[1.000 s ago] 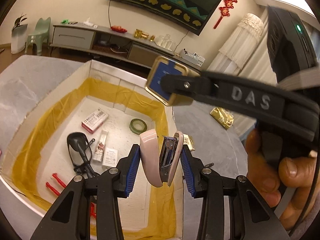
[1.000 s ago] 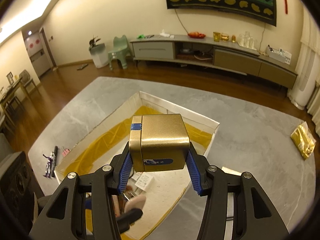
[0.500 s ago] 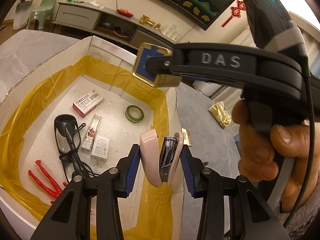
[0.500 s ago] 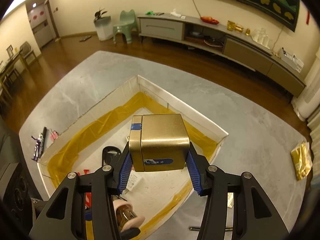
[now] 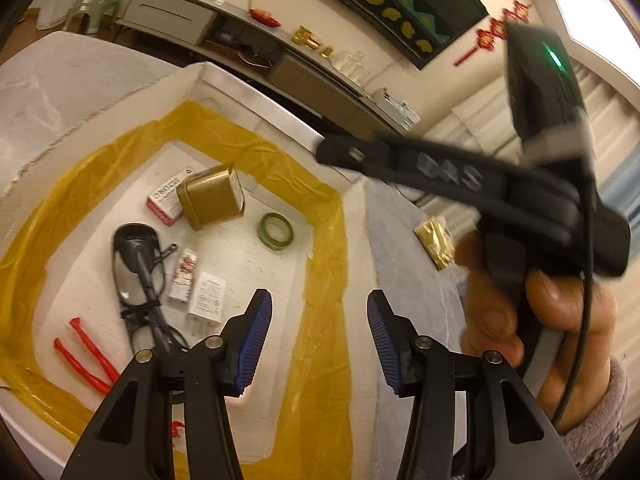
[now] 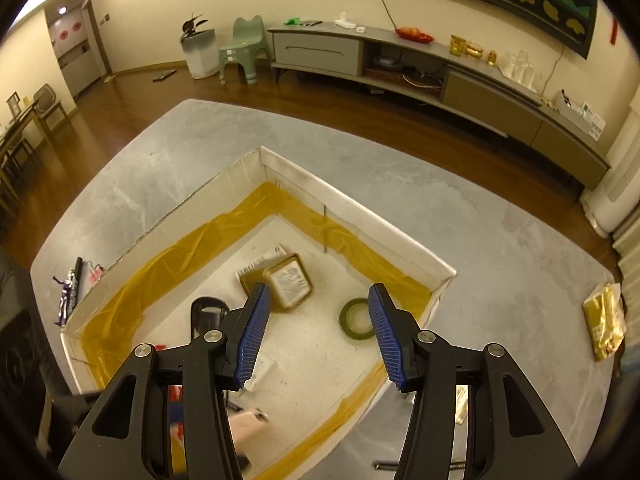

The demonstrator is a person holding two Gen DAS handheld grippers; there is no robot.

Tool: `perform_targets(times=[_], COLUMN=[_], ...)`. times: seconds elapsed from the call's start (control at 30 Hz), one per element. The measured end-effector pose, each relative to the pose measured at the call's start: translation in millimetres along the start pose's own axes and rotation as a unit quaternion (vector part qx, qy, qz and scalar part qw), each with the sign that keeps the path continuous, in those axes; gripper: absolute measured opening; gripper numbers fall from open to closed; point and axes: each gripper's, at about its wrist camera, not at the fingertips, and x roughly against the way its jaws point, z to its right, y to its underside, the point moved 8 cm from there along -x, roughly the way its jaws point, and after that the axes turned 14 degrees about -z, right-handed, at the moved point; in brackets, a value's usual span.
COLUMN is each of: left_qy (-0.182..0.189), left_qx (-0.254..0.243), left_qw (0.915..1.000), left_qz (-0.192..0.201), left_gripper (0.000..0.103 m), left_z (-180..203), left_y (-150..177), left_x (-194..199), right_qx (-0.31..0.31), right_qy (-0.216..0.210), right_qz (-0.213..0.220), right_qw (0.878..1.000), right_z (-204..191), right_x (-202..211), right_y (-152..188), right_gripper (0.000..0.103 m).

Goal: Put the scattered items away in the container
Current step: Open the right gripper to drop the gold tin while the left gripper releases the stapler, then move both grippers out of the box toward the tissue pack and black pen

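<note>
Both grippers, left [image 5: 316, 332] & right [image 6: 318, 332], are hanging wide open, empty, over the box [image 6: 360, 208]; gold tin [image 6: 290, 285] is lying inside at 11 o'clock, leaning on red carton [image 5: 166, 200].

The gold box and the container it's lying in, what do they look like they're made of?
Gold box: probably a metal tin, going by its brushed satin gold sheen, rolled rim and rounded corners; a printed paper label covers one face. Container: looks like white foam board or cardboard, with matte, slightly scuffed walls. Its seams carry glossy, wrinkled, translucent yellow tape, likely plastic packing tape.
</note>
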Motion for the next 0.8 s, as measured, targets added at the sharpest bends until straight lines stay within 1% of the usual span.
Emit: perform_targets(times=[0.1, 0.3, 0.4, 0.53, 0.67, 0.73, 0.8], left_qy=[0.006, 0.009, 0.01, 0.013, 0.014, 0.007, -0.011], left_qx=[0.025, 0.055, 0.064, 0.064, 0.052, 0.041, 0.026], left_qw=[0.9994, 0.9957, 0.9938, 0.9931, 0.9943, 0.9954, 0.9966], left_qz=[0.021, 0.075, 0.091, 0.097, 0.092, 0.086, 0.078], left_gripper=[0.05, 0.05, 0.05, 0.05, 0.05, 0.05, 0.05], left_z=[-11, -35, -44, -46, -37, -30, -23], left_y=[-5, -19, -23, -25, -21, -17, -12], left_x=[14, 53, 65, 69, 67, 64, 60], right_qx=[0.005, 0.025, 0.032, 0.033, 0.029, 0.027, 0.026], right_qy=[0.003, 0.007, 0.007, 0.001, -0.009, -0.012, -0.014], right_qz=[-0.004, -0.005, -0.002, 0.002, 0.005, 0.007, 0.008], right_qw=[1.0, 1.0, 0.999, 0.999, 1.0, 1.0, 1.0], right_z=[-2, -16, -24, -32, -37, -38, -39], right_x=[3, 10, 14, 19, 24, 26, 28], right_y=[7, 22, 28, 34, 40, 44, 47], right_gripper=[0.054, 0.054, 0.054, 0.054, 0.054, 0.054, 0.054])
